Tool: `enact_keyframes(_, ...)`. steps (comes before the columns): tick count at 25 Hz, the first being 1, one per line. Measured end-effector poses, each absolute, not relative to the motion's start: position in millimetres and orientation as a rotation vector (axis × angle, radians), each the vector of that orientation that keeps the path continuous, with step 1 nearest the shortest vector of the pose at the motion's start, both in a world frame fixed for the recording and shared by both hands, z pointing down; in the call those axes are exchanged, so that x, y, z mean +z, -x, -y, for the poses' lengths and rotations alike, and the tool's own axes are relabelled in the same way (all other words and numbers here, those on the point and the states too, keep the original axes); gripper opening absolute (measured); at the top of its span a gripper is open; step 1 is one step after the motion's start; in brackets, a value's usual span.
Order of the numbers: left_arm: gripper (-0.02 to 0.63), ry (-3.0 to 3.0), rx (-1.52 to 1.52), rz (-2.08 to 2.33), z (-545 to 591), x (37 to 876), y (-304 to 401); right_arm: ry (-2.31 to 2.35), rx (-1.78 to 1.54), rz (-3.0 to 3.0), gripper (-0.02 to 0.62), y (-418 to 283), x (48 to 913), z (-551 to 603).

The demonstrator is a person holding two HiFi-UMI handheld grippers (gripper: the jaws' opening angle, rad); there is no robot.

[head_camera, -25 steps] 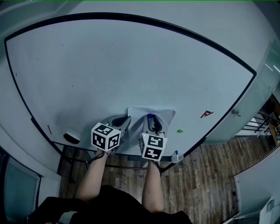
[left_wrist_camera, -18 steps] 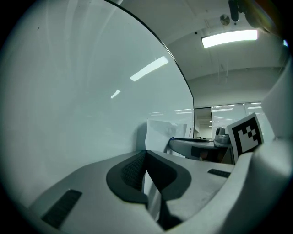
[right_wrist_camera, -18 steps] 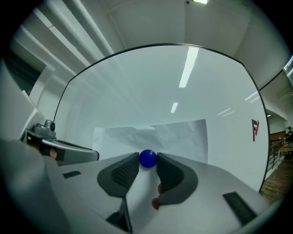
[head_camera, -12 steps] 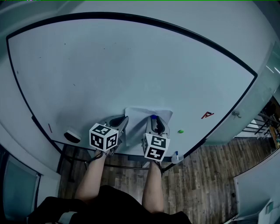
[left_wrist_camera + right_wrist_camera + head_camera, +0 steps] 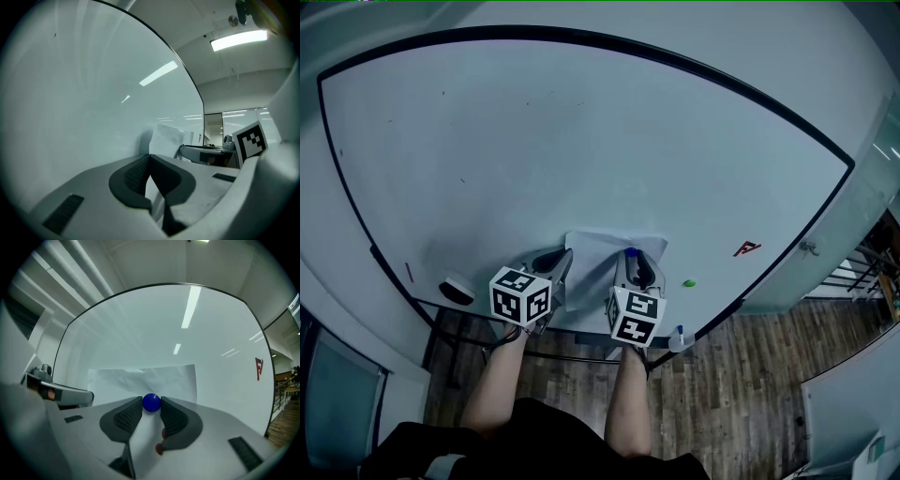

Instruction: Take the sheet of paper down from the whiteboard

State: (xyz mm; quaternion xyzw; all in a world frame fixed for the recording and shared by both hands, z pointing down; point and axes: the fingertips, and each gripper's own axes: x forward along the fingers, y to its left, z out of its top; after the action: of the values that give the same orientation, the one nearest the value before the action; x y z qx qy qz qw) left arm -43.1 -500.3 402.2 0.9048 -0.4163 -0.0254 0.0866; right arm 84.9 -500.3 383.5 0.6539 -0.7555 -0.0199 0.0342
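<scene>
Left tool [image 5: 150, 160] nipped narrow on left edge of sheet of paper [image 5: 598, 255], flat vs whiteboard [image 5: 581, 141]. Right tool [image 5: 151, 405] clamped on blue magnet [image 5: 151, 402] at tips, sheet just behind. Pull magnet straight off w/ right; hold left pinch firm so sheet can't drop.

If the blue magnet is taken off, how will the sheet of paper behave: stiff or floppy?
Probably floppy: the sheet of paper shows creases and looks thin. It likely weighs little, so the left hand-held gripper, shut on its edge, should hold it. With the blue magnet gone, its free side may droop.
</scene>
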Motion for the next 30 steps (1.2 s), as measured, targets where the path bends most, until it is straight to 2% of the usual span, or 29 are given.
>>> enact_keyframes(30,0.021,-2.634,-0.163,1.351,498.8,402.9,66.9,-1.961,-0.068,2.336,0.133,-78.6,384.8,501.4)
